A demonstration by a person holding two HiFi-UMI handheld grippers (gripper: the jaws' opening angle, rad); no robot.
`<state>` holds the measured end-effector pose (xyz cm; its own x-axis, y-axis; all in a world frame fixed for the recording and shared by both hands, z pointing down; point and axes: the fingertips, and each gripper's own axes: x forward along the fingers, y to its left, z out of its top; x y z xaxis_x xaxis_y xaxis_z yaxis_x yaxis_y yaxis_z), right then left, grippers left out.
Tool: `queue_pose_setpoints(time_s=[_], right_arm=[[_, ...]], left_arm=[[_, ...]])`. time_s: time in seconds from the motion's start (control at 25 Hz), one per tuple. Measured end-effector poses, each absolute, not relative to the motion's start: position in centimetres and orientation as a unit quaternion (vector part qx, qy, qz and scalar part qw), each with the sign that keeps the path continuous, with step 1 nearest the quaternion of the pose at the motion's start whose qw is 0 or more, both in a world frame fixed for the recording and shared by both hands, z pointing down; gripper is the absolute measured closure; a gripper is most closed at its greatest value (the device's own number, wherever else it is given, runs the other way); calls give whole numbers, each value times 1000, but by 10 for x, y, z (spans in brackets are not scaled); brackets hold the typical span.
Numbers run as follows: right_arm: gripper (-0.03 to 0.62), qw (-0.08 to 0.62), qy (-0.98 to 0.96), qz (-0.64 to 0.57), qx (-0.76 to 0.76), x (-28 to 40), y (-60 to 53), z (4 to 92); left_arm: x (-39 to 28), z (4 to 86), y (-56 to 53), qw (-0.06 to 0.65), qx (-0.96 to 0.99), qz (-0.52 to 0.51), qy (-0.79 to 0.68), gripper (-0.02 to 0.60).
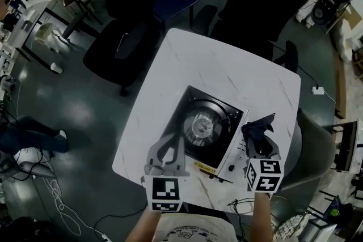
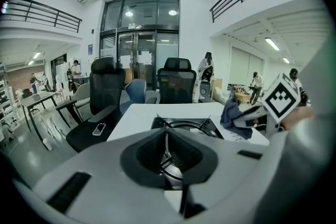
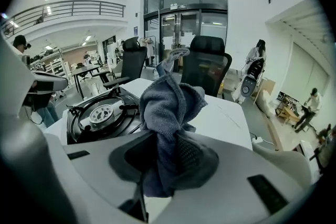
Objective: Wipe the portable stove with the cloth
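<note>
The portable stove sits on the white marble table, black top with a round burner and a white control side toward me. My right gripper is shut on a bunched dark blue cloth, held just right of the stove over its control panel; the cloth sticks up beyond the jaws. My left gripper is shut with nothing in it, at the stove's near left edge. In the left gripper view the stove lies straight ahead, and the cloth shows at the right.
Black office chairs stand around the table's far side, one with a phone on its seat. Cables lie on the floor at the left. A blue chair is behind the table. People stand far off in the hall.
</note>
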<state>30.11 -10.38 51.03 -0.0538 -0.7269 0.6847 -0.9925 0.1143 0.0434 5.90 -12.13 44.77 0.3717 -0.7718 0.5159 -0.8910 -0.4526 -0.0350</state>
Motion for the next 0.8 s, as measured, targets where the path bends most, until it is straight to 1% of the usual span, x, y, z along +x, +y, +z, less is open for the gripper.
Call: queue_pose_setpoints(time_s=[0.8], right_arm=[[497,298,-603,271,689,257,-30,515]], left_arm=[[26,440,-128,102,875,233,-412,558]])
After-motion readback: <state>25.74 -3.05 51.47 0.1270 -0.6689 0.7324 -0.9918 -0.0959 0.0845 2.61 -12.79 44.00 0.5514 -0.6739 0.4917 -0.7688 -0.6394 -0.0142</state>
